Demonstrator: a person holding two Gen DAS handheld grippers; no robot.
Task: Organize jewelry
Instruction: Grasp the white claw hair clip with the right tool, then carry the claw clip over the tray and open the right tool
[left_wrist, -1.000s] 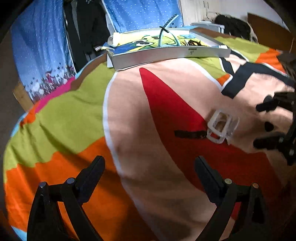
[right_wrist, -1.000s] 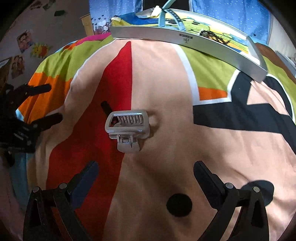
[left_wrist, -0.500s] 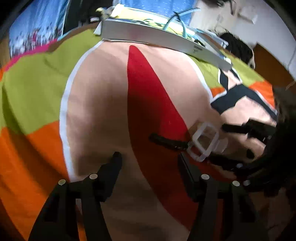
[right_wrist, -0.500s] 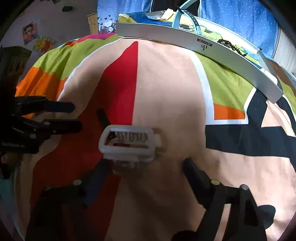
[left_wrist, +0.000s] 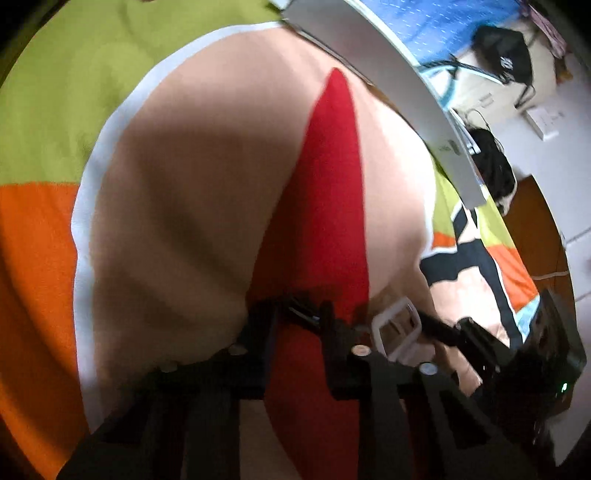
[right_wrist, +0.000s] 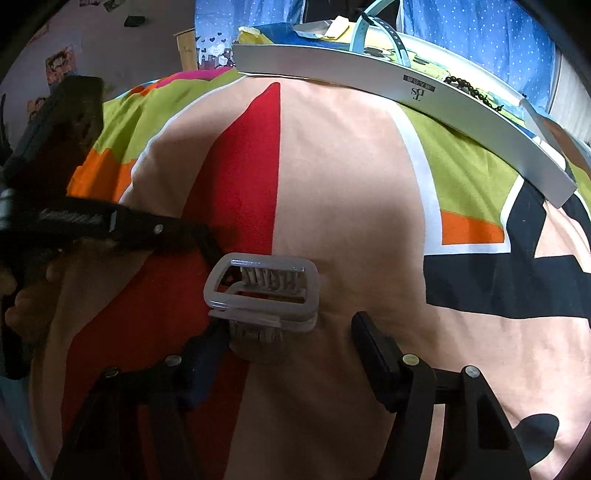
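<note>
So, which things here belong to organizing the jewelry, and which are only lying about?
Belong to the job: white claw clip, black clip, grey tray, teal headband, bead bracelet.

Lying about: black backpack, wall posters, duvet.

Your bedspread is printed in bold flat blocks: a pale peach field, a red wedge running through its middle, lime green and orange patches edged in white bands, and black bars on the right. The hair claw clip lying on it is translucent greyish white. Both your tongs, left and right, are matte black with small pale screw heads. At the far side, the tray has a plain silver-grey wall with a small dark logo, and inside it you can see a teal headband and dark beads. Behind it hangs a blue curtain with white dots.
</note>
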